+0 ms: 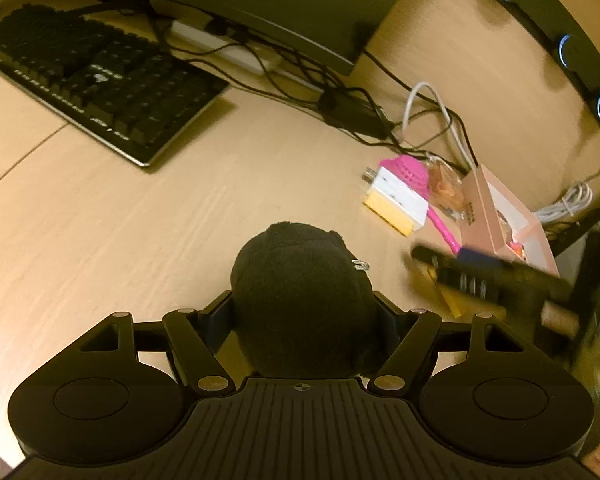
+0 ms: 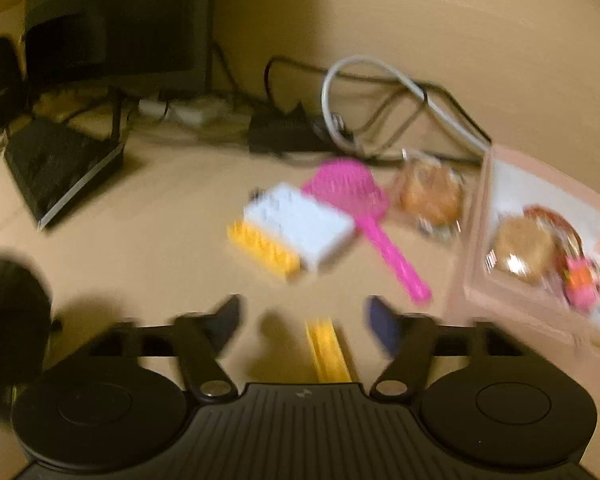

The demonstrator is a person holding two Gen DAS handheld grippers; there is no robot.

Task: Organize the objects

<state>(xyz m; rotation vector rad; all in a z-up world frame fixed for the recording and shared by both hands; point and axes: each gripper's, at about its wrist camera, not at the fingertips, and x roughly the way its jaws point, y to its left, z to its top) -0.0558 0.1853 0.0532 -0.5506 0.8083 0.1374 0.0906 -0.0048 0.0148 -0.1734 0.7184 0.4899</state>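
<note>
Left hand-held gripper (image 1: 300, 312) clenches black plush ball (image 1: 300, 292); right hand-held gripper (image 2: 304, 320) released over yellow block (image 2: 328, 354), near pink box (image 2: 540, 240).

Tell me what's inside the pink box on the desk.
The pink box holds a wrapped round pastry and colourful packets beside it. Blur hides what the packets are, and anything beneath them is covered.

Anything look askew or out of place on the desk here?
The white-and-yellow block lies skewed across the pink brush, overlapping its head, and a wrapped bun sits outside the pink box.
</note>
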